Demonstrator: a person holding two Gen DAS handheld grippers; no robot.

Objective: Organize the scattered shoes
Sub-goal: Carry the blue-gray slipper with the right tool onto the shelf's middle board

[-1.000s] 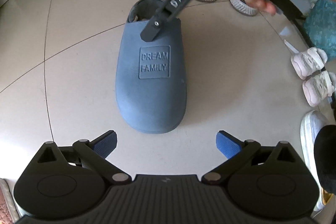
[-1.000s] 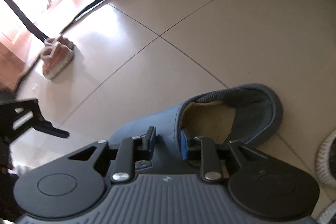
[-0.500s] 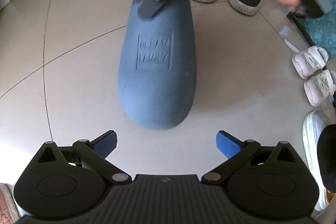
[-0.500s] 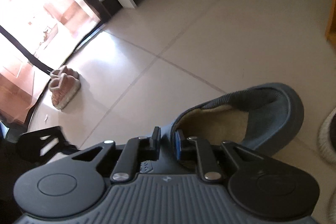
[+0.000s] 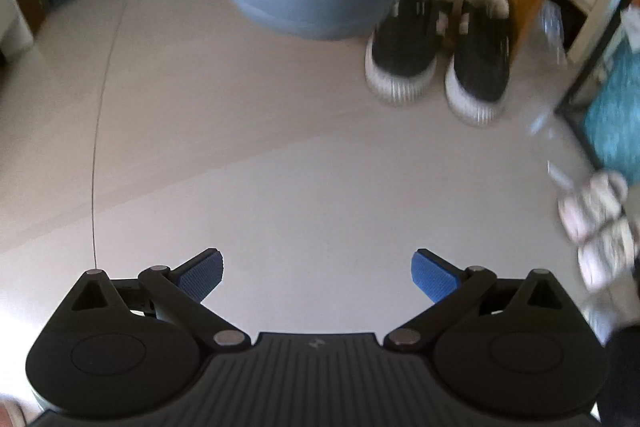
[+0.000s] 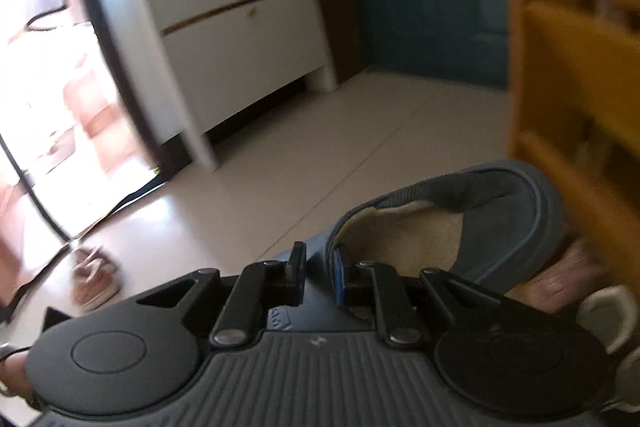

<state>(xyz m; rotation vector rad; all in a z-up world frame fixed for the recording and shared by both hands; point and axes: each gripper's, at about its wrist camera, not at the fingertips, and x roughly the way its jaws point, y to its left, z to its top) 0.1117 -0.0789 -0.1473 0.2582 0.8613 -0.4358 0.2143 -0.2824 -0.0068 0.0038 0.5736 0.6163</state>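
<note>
The right gripper, fingers pinching the blue slipper's upper edge, has lifted it off the floor toward the wooden rack; left gripper hangs spread, empty.

**Daylight glare and motion blur**

Strong daylight flooded in through the doorway at far left of the right wrist view, blowing it out white and glazing the floor. Both views were smeared by motion blur, the black shoes streaked. Fisheye bending curved the edges.
</note>
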